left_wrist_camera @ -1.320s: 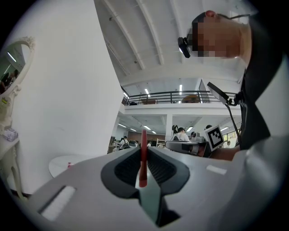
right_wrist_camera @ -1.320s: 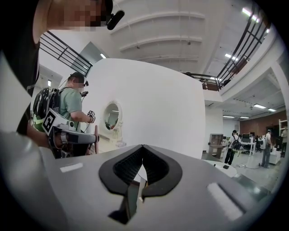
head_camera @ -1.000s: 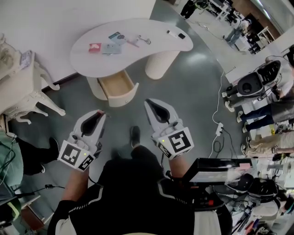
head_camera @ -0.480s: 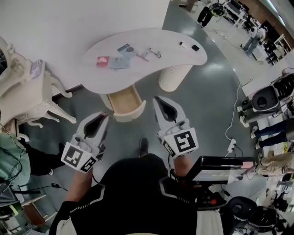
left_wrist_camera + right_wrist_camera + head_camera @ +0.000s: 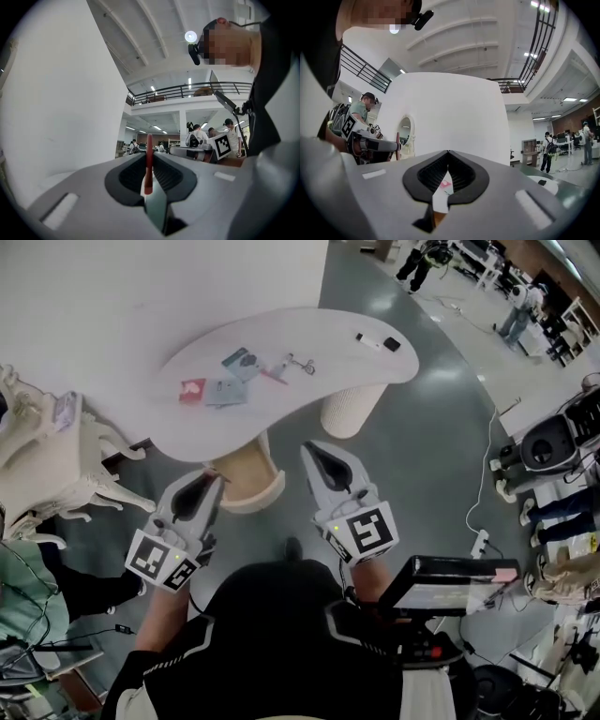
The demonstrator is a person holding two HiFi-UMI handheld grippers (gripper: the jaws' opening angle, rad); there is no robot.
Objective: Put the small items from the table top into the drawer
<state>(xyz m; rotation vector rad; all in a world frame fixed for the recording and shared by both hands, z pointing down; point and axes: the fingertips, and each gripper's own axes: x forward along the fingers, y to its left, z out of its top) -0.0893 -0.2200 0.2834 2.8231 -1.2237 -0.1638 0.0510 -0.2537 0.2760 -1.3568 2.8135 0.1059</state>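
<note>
Small items lie on the white curved table: a red card, grey-blue cards, a pink piece, a metal clip, and a black piece at the far right end. The open drawer shows its tan inside under the table's near edge. My left gripper hovers just left of the drawer, shut on a thin red item seen edge-on. My right gripper hangs just right of the drawer, its tips meeting with nothing between them.
The table's round pedestal stands right of the drawer. A white ornate cabinet is at the left, with a person in green beside it. A cable and power strip lie on the grey floor at the right, near equipment.
The view has shifted, so the table and drawer sit closer and the drawer is more tucked under the table edge. Both grippers keep their pose; the red item stays clamped.
</note>
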